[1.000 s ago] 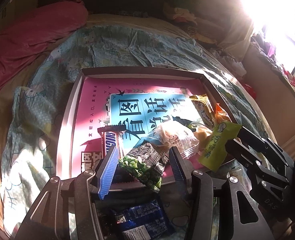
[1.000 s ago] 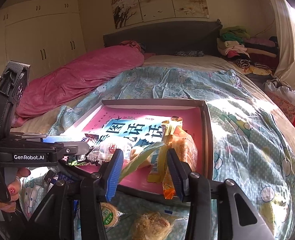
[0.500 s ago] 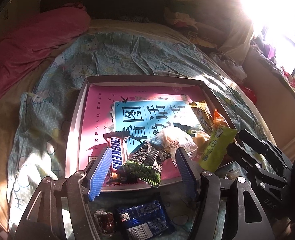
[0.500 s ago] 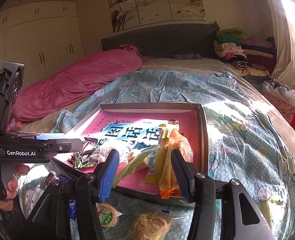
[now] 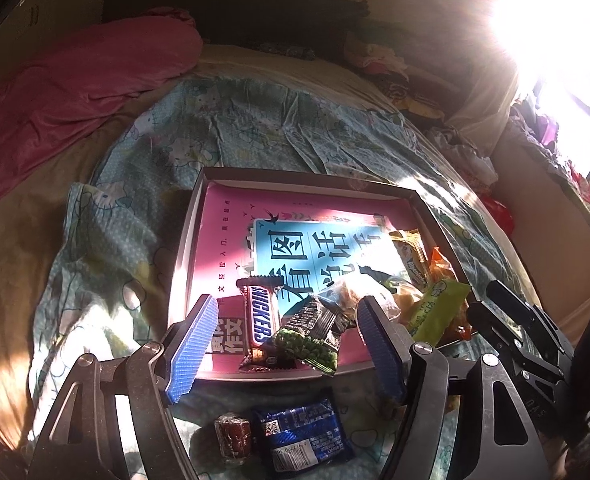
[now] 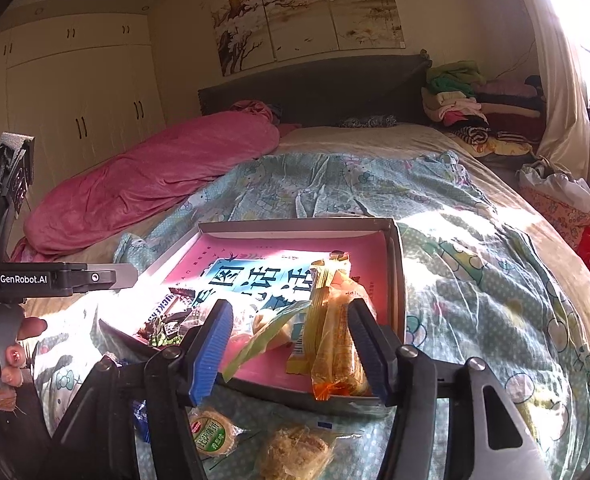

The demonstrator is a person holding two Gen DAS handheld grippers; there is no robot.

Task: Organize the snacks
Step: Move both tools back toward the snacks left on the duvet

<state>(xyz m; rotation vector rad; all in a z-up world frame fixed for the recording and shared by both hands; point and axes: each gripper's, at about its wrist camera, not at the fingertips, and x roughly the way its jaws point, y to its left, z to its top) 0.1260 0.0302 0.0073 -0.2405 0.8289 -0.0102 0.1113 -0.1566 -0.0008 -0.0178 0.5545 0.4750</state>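
Note:
A shallow box with a pink and blue printed floor [image 5: 223, 240] [image 6: 379, 256] lies on the bed. In it lie a Snickers bar [image 5: 259, 316], a green pea packet [image 5: 309, 340], a clear bun bag [image 5: 351, 292], a lime-green packet [image 5: 435, 312] and orange and yellow packets [image 6: 335, 340]. My left gripper [image 5: 287, 344] is open and empty, just in front of the box's near rim. My right gripper [image 6: 289, 348] is open and empty, near the orange packets. On the bedcover in front lie a blue packet [image 5: 303, 432], a small brown sweet [image 5: 233, 434], a round green-labelled cake [image 6: 211, 432] and a brown pastry [image 6: 295, 452].
The box sits on a pale blue cartoon-print bedcover [image 6: 475, 272]. A pink quilt [image 6: 155, 176] lies at the far left. Folded clothes [image 6: 463, 104] are stacked by the dark headboard [image 6: 315, 84]. Strong sunlight floods in from the window at the right.
My left gripper has opened, let go of the green pea packet and drawn back from the box. The packet now rests in the box beside the Snickers bar. My right gripper has drawn back slightly.

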